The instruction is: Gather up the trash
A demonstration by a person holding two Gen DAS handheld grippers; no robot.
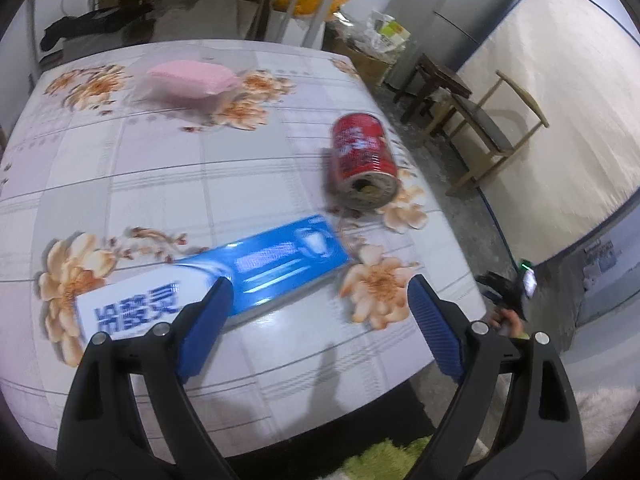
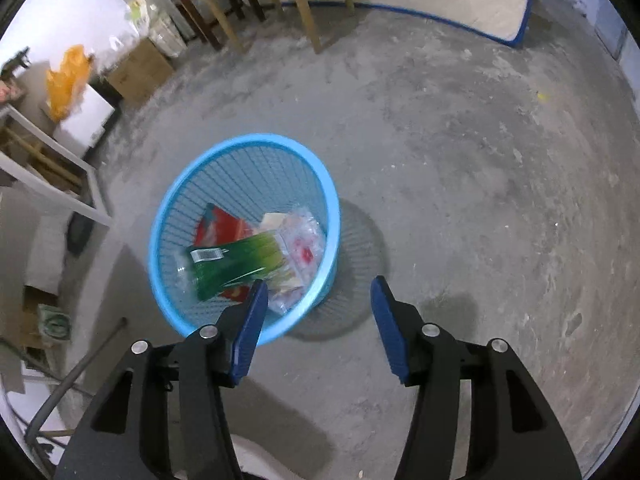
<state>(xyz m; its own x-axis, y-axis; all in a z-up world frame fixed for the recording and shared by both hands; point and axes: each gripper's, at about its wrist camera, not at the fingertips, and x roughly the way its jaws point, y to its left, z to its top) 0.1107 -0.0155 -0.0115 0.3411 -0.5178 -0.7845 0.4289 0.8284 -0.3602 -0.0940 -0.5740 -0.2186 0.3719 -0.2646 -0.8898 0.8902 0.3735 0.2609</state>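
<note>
A blue and white carton [image 1: 224,280] lies flat on the floral table [image 1: 160,168]. My left gripper [image 1: 320,292] hovers open just above its near end, and the left finger covers part of the box. A red can [image 1: 362,160] lies on its side further right, its open end toward me. In the right wrist view my right gripper [image 2: 318,296] hangs open and empty over the floor, right beside a blue mesh basket [image 2: 192,196]. The basket holds a green packet [image 2: 232,262], a red wrapper [image 2: 220,224] and clear plastic packaging [image 2: 302,248].
A pink pack [image 1: 188,80] rests at the table's far side. Wooden chairs [image 1: 480,136] stand past the table's right edge, with a mattress [image 1: 560,100] leaning on the wall. Around the basket lie bare concrete floor [image 2: 460,160], table legs [image 2: 304,4] and cardboard boxes [image 2: 140,68].
</note>
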